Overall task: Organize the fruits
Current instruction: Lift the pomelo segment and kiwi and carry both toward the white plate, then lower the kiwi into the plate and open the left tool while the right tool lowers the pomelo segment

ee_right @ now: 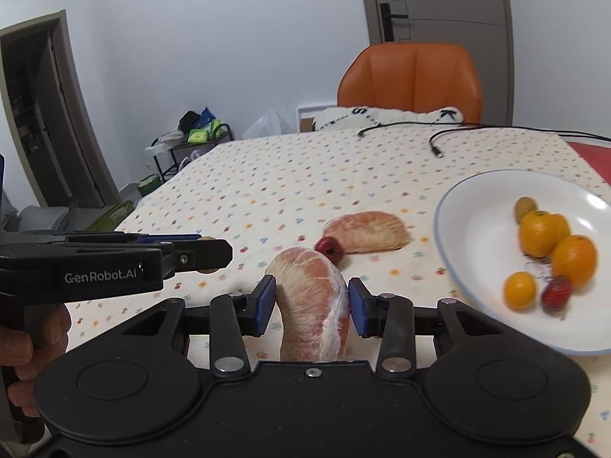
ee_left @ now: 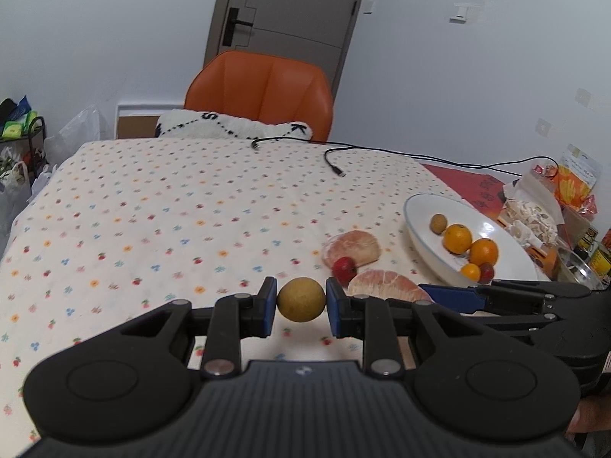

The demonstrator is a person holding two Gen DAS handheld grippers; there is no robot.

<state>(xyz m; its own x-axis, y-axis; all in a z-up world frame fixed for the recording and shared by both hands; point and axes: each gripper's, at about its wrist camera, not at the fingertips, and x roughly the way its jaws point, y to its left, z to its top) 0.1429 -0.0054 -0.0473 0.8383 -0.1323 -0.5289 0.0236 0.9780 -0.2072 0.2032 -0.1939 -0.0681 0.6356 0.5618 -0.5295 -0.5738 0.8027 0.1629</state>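
My left gripper is shut on a small round yellow-brown fruit, held just above the flowered tablecloth. In the right wrist view my right gripper is shut on a peeled pink pomelo segment, with both blue pads against its sides. A second pomelo segment lies further back, and a small red fruit touches it. To the right, a white plate holds three oranges, a red fruit and a brown round fruit. The left gripper reaches in from the left.
Black cables lie at the table's far side, before a fluffy white cushion and an orange chair. Snack packets and a red mat crowd the table's right edge beyond the plate. A person's hand grips the left handle.
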